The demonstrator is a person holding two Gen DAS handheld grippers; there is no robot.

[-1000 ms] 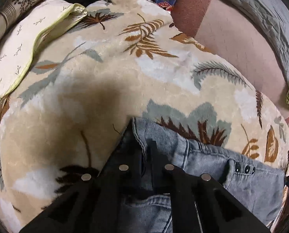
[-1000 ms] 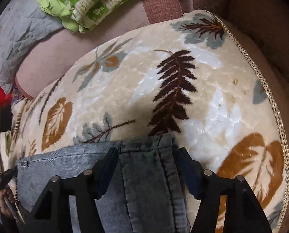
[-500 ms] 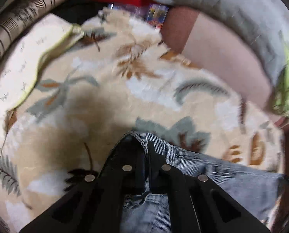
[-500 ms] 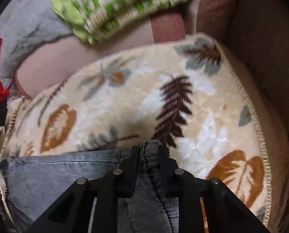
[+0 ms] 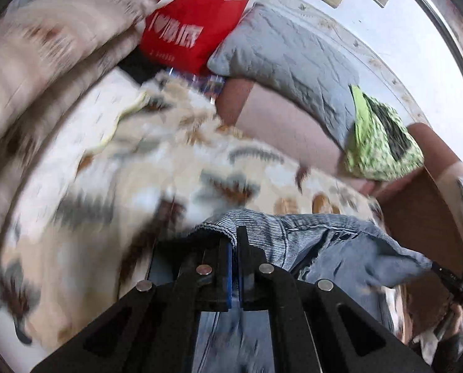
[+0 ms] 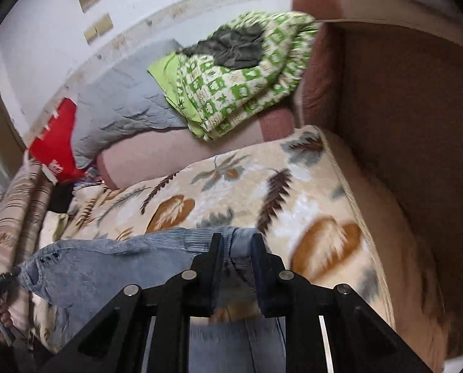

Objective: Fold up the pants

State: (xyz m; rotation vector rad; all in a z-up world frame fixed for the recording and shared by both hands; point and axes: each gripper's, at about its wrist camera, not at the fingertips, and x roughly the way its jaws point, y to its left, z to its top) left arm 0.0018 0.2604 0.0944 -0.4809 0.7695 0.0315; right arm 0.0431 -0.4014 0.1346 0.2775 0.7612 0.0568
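We hold both tongs angled downward over the blanket (image 6: 237, 183): left tongs (image 5: 234, 242) and right tongs (image 6: 236, 245) each clenched on the jeans' (image 6: 107, 273) waistband.

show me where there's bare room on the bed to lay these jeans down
Free: the leaf-print blanket ahead of the jeans, from its corded right edge to the pink bolster. Crowded: the back, with grey pillow, green quilt and red bag.
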